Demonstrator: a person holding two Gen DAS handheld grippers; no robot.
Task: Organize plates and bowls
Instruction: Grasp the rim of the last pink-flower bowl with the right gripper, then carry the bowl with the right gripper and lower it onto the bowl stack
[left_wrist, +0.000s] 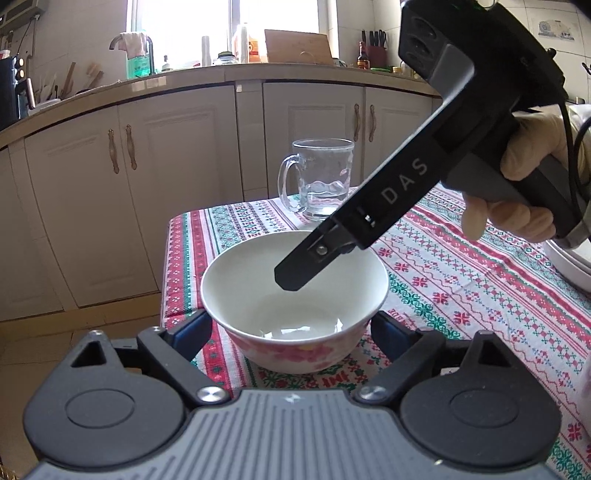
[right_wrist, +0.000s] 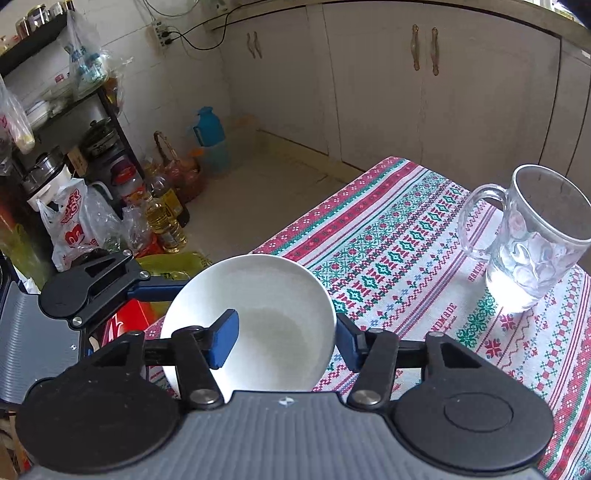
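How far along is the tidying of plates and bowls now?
Done: cannot tell; only white dishes show at the frame edge. In hand: the right gripper is shut on the white bowl with pink flowers; the left gripper straddles it, open. Remaining: probably lifting that bowl off the patterned tablecloth.

The left hand-held gripper (left_wrist: 291, 332) has a grey ribbed body, two black rounded arms with silver screws, and blue pads on its fingers (left_wrist: 192, 332). The right hand-held gripper (right_wrist: 284, 339) is built the same; its long black side bears "DAS", a black cable trails from its rear, and a pale glove (left_wrist: 517, 177) wraps its grey handle.
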